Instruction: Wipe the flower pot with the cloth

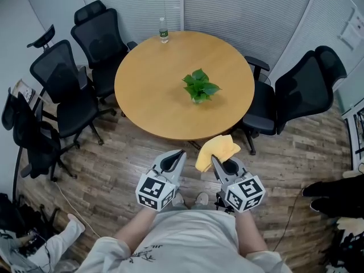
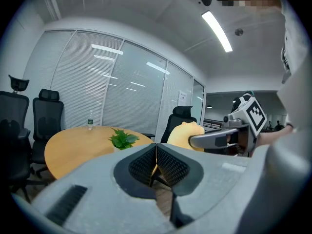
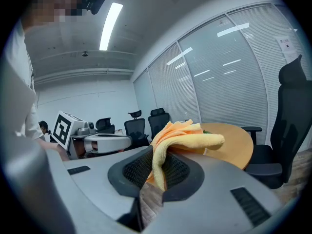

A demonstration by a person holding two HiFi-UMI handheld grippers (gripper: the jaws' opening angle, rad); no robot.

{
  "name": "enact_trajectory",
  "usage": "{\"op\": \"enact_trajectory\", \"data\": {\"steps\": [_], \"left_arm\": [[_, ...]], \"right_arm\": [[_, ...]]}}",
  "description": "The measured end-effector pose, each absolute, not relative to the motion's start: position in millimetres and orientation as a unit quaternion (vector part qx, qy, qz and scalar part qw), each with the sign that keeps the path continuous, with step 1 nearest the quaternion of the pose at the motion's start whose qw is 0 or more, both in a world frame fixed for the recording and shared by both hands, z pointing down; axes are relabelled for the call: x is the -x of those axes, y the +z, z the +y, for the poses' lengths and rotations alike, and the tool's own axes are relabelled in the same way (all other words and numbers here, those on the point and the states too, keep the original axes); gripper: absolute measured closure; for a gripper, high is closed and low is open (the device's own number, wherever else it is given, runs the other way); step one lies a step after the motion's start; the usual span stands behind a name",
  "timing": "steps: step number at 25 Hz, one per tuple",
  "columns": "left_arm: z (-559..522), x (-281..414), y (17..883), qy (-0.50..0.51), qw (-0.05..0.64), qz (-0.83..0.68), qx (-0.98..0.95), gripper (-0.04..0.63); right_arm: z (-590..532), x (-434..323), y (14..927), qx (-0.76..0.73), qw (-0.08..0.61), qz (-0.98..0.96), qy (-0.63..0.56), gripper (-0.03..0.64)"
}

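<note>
At the far left we see three black office chairs crowded beside the round wooden table. A water bottle stands upright at the table's far edge.

Our left gripper hangs level over the wooden floor, short of the table's near edge. Its two ribbed pads are pressed together with nothing between them. The marker cube sits at its back end, close to our body.

The flower pot stands upright near the middle of the table, right of the bottle and well apart from both grippers. Its green leafy plant covers most of it, so we can make out only a sliver of the pot beneath the leaves.

The yellow cloth is bunched up in the air just at the table's near edge, not touching the pot. Our right gripper pinches it: a fold runs down between the two pads, and the rest flops forward over the jaw tips. This gripper lies just beside the left one, both pointing toward the table.

Further right, two more black office chairs stand against the table's right side.
</note>
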State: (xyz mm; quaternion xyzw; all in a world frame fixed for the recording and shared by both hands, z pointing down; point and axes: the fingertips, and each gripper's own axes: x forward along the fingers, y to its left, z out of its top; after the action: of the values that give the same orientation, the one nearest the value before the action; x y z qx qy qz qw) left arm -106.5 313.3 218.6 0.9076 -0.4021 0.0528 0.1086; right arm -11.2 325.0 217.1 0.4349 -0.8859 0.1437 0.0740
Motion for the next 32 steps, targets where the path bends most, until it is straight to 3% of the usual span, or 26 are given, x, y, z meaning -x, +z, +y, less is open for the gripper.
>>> {"op": "enact_trajectory", "data": {"steps": [17, 32], "left_arm": [[288.8, 120.5, 229.8, 0.041, 0.125, -0.386, -0.913, 0.584], [144.8, 73.4, 227.1, 0.04, 0.109, -0.403, -0.908, 0.584]], "right_arm": [[312.7, 24.0, 231.8, -0.456, 0.076, -0.874, 0.149, 0.572], [159.2, -24.6, 227.5, -0.437, 0.078, -0.887, 0.126, 0.572]]}}
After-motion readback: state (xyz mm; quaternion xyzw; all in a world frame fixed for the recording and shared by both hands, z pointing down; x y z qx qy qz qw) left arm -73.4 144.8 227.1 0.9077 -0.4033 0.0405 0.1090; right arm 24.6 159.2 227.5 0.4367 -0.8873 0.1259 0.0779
